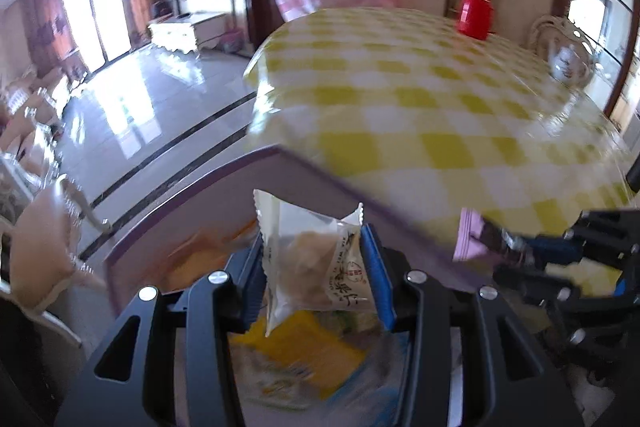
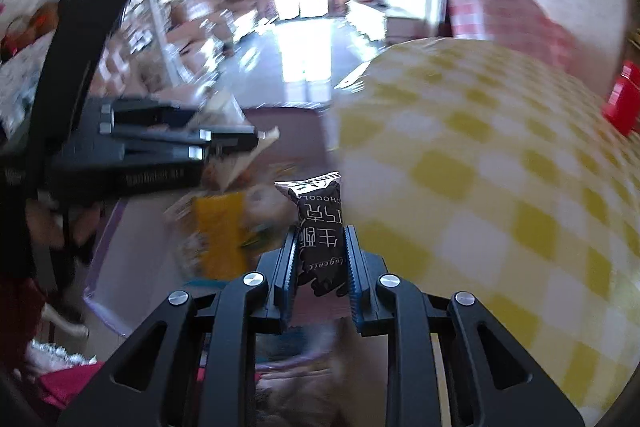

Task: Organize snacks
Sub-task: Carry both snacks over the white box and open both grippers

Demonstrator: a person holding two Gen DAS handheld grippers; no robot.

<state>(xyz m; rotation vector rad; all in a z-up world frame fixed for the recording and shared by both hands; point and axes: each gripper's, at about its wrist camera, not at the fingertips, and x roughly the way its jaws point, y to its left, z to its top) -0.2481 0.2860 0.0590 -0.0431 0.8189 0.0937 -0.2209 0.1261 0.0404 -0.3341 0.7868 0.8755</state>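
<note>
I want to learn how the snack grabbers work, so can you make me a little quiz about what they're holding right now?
1. True or false: the left gripper is empty.
2. What colour is the wrapper of the snack in the right gripper?
A. black
B. green
C. orange
3. Fill in: the tablecloth has yellow and white ____.

Key:
1. False. Its pads press on a clear snack packet.
2. A. It is shut on a black chocolate bar.
3. Checks.
</note>
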